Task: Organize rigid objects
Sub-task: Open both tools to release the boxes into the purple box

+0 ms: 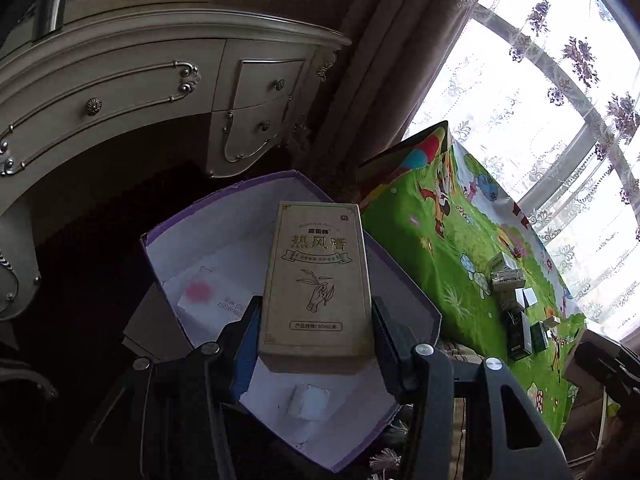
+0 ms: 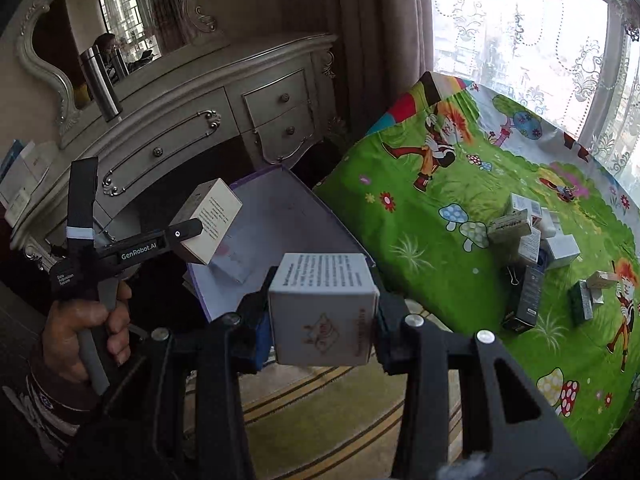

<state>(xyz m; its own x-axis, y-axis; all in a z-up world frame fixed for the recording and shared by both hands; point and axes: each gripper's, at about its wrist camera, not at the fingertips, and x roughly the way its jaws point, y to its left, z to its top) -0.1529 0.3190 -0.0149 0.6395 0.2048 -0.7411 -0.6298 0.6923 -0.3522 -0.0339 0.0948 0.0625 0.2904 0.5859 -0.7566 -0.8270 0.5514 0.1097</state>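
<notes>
My left gripper [image 1: 316,320] is shut on a tan carton [image 1: 316,280] with Chinese print and holds it above the open purple storage box [image 1: 160,256] with a white inside. The right wrist view shows that gripper [image 2: 188,236] with the carton [image 2: 208,220] over the box [image 2: 280,208]. My right gripper [image 2: 322,320] is shut on a white cube-shaped carton [image 2: 324,304], held in the air near the box's front corner. A white packet [image 1: 212,300] with a pink mark lies inside the box.
Several small cartons [image 2: 532,240] lie scattered on the green cartoon cloth [image 2: 440,240] at the right. An ornate cream dresser [image 2: 200,120] with a mirror and a steel flask [image 2: 100,80] stands behind. Curtains and a window are at the back right.
</notes>
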